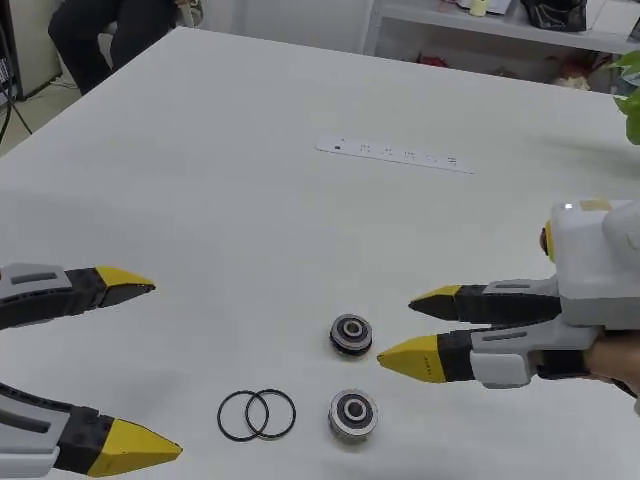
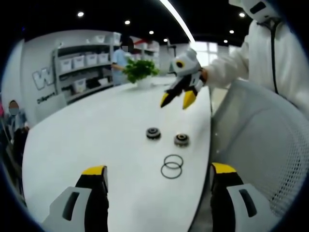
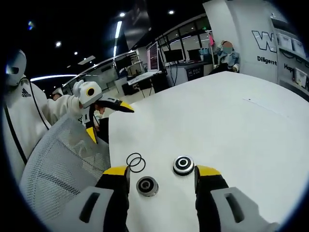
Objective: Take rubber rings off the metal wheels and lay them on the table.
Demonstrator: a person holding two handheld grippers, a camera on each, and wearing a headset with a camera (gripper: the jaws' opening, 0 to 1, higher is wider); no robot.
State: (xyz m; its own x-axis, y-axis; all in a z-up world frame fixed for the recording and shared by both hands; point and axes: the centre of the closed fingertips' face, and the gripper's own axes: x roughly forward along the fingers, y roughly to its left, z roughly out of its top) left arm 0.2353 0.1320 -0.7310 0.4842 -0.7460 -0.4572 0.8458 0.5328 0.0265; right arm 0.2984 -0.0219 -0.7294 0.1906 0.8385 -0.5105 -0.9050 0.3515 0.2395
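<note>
Nearest us, the left gripper (image 1: 165, 368) hangs over the near edge of the white table (image 1: 200, 150), jaws spread wide and empty. Just beyond lie two thin black rubber rings (image 1: 257, 414), overlapping and flat on the table, which suggests they are already off. Beside them sit two small metal wheels, one near the edge (image 1: 353, 413) and one farther in (image 1: 351, 334); we cannot tell whether either carries another ring. The right gripper (image 1: 396, 328), open and empty, points at the farther wheel, probably lining up for it. A white power strip (image 1: 395, 154) lies well apart; nothing blocks the approach.
</note>
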